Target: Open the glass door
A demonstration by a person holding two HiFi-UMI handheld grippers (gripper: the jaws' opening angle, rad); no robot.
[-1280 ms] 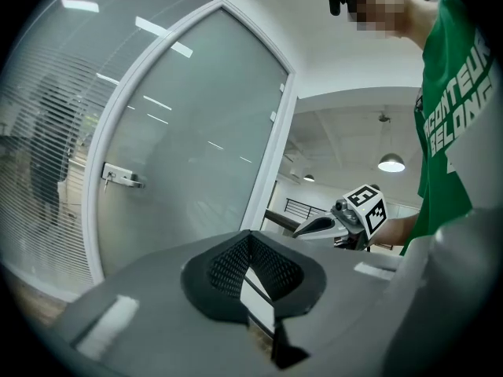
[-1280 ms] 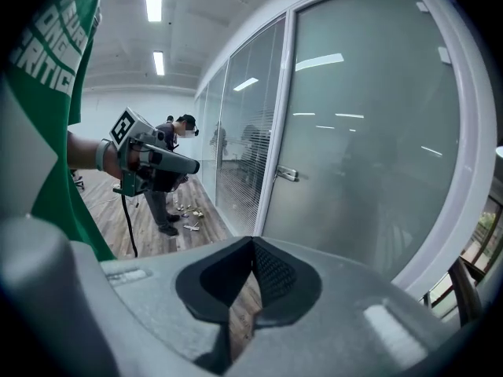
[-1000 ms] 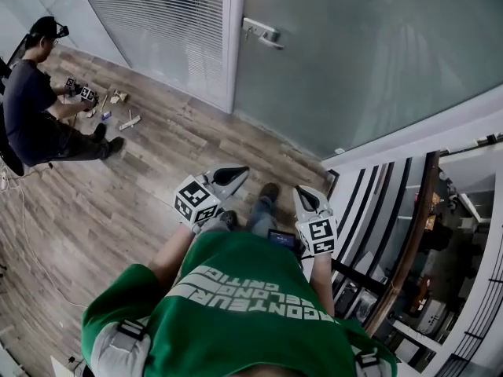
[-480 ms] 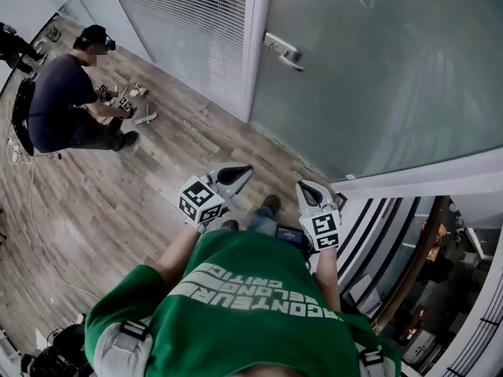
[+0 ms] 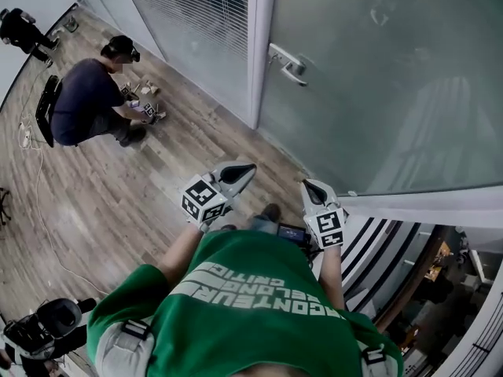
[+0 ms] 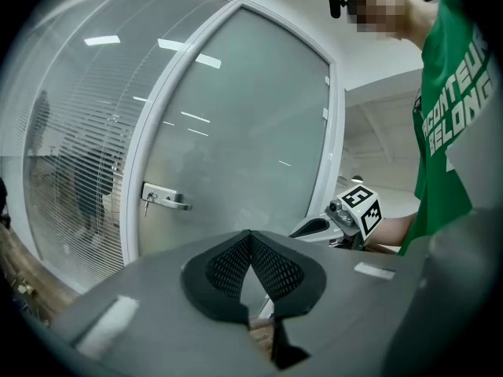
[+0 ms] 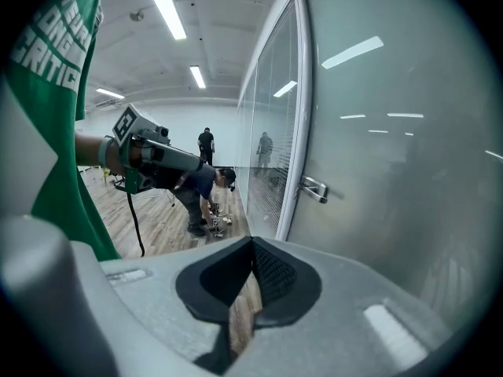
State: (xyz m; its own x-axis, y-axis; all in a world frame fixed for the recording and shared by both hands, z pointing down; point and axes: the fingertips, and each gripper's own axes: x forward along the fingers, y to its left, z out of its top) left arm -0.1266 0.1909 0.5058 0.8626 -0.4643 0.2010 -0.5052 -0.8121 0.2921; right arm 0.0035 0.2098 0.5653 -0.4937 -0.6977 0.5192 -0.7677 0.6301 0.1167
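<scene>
The frosted glass door [image 5: 385, 77] stands closed ahead of me, with a silver lever handle [image 5: 287, 63] near its left edge beside the white frame post [image 5: 260, 45]. My left gripper [image 5: 247, 166] is held out over the wood floor, short of the door, shut and empty. My right gripper [image 5: 308, 184] hangs beside it, also shut with nothing in it. In the left gripper view the handle [image 6: 166, 201] is ahead to the left of the closed jaw tips [image 6: 251, 235]. From the right gripper [image 7: 253, 243], the handle [image 7: 314, 188] shows ahead and to the right.
A person [image 5: 93, 103] crouches on the wood floor at the left beside small items. A glass panel with blinds [image 5: 196, 18] adjoins the door. A camera rig [image 5: 41, 330] stands at the bottom left. A striped railing [image 5: 401, 261] runs at the right.
I have moved toward the door: the handle now sits lower and larger in the head view. Both grippers advanced with me and stayed shut.
</scene>
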